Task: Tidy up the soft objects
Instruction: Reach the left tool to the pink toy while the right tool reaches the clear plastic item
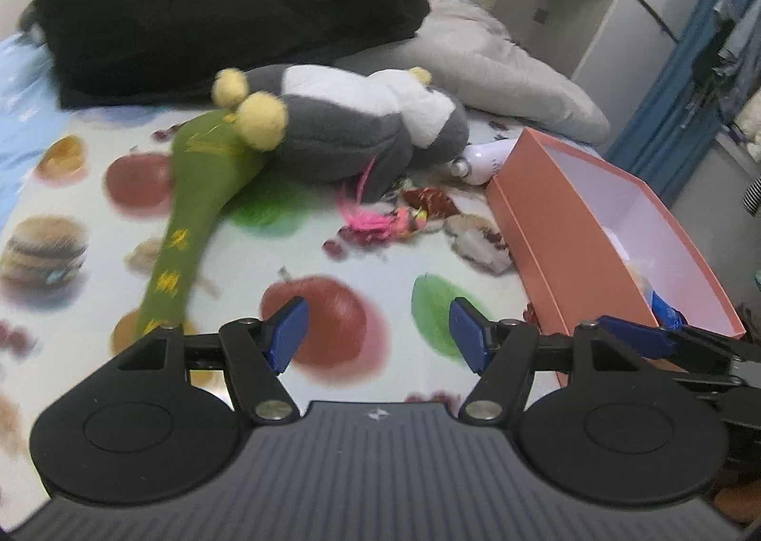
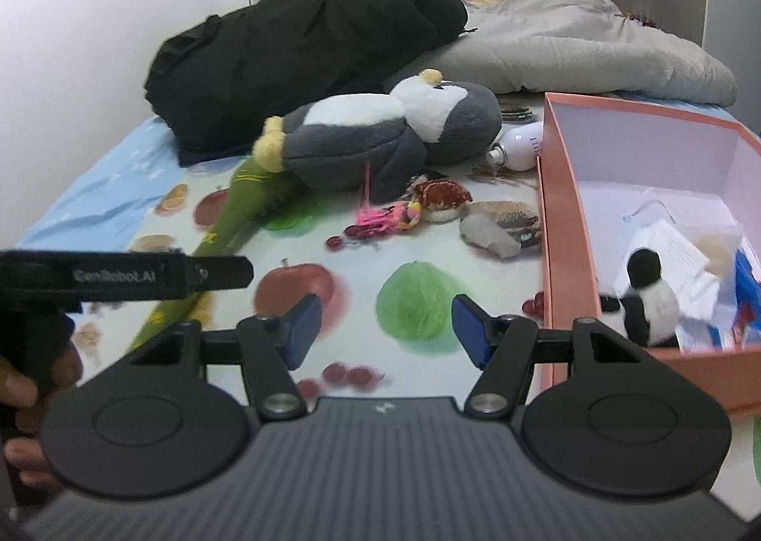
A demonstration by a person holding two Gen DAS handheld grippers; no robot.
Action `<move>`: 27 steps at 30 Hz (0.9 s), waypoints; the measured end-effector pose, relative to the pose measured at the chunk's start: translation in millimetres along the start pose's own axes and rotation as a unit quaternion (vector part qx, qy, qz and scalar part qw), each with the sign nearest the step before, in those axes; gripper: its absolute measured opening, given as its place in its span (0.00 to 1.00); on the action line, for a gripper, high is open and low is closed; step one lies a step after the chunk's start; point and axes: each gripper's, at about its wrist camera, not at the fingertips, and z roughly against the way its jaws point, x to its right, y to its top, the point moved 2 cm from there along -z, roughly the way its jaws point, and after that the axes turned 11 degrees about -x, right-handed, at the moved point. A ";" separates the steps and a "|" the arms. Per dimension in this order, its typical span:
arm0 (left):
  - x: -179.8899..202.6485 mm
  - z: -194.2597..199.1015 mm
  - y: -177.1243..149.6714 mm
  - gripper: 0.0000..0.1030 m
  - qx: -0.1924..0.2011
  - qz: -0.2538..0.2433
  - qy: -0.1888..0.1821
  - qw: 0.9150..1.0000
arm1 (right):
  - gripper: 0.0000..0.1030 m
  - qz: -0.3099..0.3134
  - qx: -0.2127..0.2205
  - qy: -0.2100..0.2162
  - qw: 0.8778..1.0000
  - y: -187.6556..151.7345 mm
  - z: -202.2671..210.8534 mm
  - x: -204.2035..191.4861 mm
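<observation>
Fleece, grey and white, makes up the biggest loose item here: a penguin plush (image 2: 380, 137) lying on its side in the middle of the right wrist view, on the fruit-printed sheet (image 2: 409, 298), just in front of a black bundle of fabric (image 2: 304, 46). It looks light and squashy, so pads would sink in; the narrower neck or a yellow foot (image 1: 261, 120) seems the surest place to pinch, since the round body may be too broad. Next in size, a long green fabric piece (image 1: 190, 208) runs from under the plush toward the lower left of the left wrist view; limp and thin, it would likely drape when lifted, so a hold near its middle should keep it balanced. The pink box (image 2: 566, 232) at right already holds a small black-and-white plush (image 2: 647, 298) among papers. Smallest is a pink tufted toy (image 2: 380, 217) near centre, light enough for a fingertip nip. The left gripper (image 1: 378, 334) and right gripper (image 2: 385, 327) both hover over the sheet with jaws spread and nothing between them.
</observation>
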 end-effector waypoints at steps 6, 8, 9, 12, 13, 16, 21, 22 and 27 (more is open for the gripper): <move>-2.2 -53.4 25.4 0.67 -0.018 -0.037 -0.016 0.999 | 0.59 0.018 -0.002 -0.025 1.000 17.6 -46.1 1.8; -3.5 -67.5 30.4 0.67 -0.020 -0.052 -0.011 0.998 | 0.57 0.033 -0.005 -0.041 0.999 22.2 -60.8 1.2; -5.9 -75.1 34.0 0.67 -0.023 -0.057 -0.016 0.998 | 0.57 0.035 -0.008 -0.044 0.998 24.2 -67.2 1.7; -11.6 -95.6 44.5 0.67 -0.028 -0.085 -0.012 0.996 | 0.57 0.058 -0.005 -0.068 0.996 28.0 -83.9 1.0; -12.6 -101.0 47.1 0.67 -0.028 -0.094 -0.011 0.995 | 0.57 0.063 -0.003 -0.075 0.995 29.6 -89.0 1.5; -15.8 -114.8 59.2 0.67 -0.031 -0.115 -0.018 0.993 | 0.56 0.073 -0.004 -0.097 0.993 34.7 -104.2 3.6; -10.9 -136.3 79.1 0.67 -0.037 -0.161 -0.024 0.986 | 0.55 0.075 -0.012 -0.133 0.988 44.7 -127.8 8.6; -9.2 -139.6 82.4 0.67 -0.036 -0.170 -0.028 0.984 | 0.55 0.078 -0.014 -0.141 0.987 46.8 -132.3 9.2; 0.0 -155.9 94.6 0.67 -0.048 -0.207 -0.048 0.976 | 0.55 0.097 -0.026 -0.177 0.979 50.4 -154.9 13.3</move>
